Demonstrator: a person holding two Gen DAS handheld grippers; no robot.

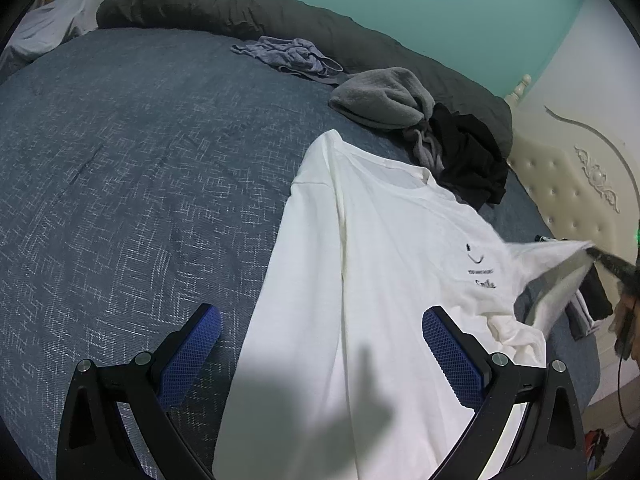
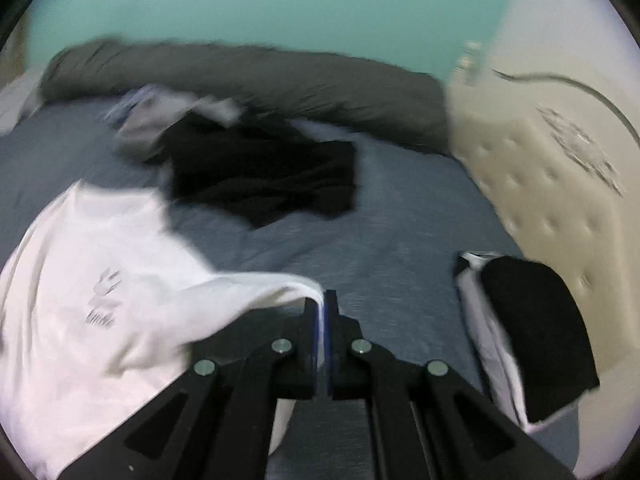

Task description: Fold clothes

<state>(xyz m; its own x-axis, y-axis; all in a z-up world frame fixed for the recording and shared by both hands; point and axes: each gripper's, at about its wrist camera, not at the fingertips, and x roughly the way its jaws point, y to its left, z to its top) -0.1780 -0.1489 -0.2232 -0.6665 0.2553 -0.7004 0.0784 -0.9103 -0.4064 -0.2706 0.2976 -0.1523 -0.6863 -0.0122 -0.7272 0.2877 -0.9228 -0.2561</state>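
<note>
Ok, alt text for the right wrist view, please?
The right gripper is shut on a sleeve of the white T-shirt, lifted off the blue bedspread. Behind lie a black garment and a cream headboard; the picture is motion-blurred.

White T-shirt (image 1: 360, 280) chest print: curved smile mark, one tiny unreadable line, then a script word, apparently "Smile".
Elsewhere: nothing readable.

One white T-shirt (image 1: 360, 280) lies between the left jaws. Beyond them: one grey garment (image 1: 384, 98), one black garment (image 1: 468, 160), one bluish garment (image 1: 288, 56), one rolled dark quilt (image 1: 224, 4). Right of the right jaws, one folded stack (image 2: 528, 336).
</note>
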